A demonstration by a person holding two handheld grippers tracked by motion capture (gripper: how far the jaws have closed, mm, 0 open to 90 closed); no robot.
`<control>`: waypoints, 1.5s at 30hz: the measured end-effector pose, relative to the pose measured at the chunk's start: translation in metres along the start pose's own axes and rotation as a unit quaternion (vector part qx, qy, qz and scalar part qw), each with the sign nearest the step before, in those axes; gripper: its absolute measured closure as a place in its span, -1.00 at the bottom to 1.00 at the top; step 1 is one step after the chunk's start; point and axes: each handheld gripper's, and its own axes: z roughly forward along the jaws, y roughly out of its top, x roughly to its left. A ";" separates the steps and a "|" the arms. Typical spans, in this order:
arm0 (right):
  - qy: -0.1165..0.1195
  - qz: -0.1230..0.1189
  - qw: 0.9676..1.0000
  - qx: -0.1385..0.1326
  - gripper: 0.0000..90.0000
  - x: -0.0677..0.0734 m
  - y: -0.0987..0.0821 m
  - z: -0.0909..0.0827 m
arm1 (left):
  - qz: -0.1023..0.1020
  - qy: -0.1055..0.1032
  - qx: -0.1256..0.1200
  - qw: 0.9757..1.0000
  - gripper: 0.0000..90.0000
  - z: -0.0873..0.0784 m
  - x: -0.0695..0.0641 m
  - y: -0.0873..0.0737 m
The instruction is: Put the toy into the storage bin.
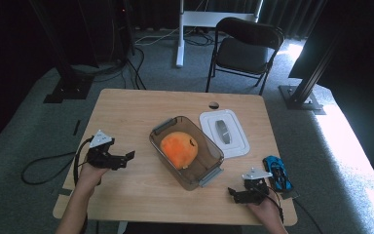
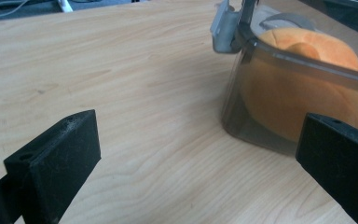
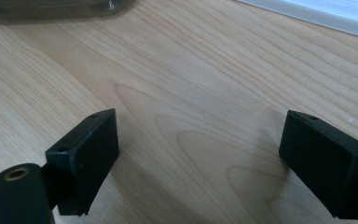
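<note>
Left gripper view has my left gripper [image 2: 198,154] with its jaws spread wide and nothing between them but bare table [image 2: 121,93]. Just past the far jaw sits the smoky see-through container [image 2: 261,121], apart from it, not touching. Same deal on the other side: my right gripper [image 3: 198,154] has its jaws wide apart over bare wood, pinching nothing, with one corner of the container at the top edge of its view and a strip of the white lid [image 3: 307,11] beyond.

From the high view, my left gripper [image 1: 126,157] points at the container's near-left side, and my right gripper [image 1: 234,193] sits just off its near-right corner. The container [image 1: 209,168] is a rounded rectangle lying diagonally on the table, long axis running from far-left to near-right, with a grey clip latch at each short end. It's open on top. Inside is one orange plush toy [image 1: 178,148], roundish, fuzzy, filling most of the far half.

The lid [image 1: 236,141] lies flat just beside the container on its right, grey handle up. A blue toy car [image 1: 277,173] is parked near my right hand.
</note>
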 end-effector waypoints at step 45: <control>-0.095 0.087 0.988 -0.084 -0.70 -0.068 0.021 -0.074 | -0.059 0.087 0.096 0.990 -0.99 -0.013 0.029 -0.101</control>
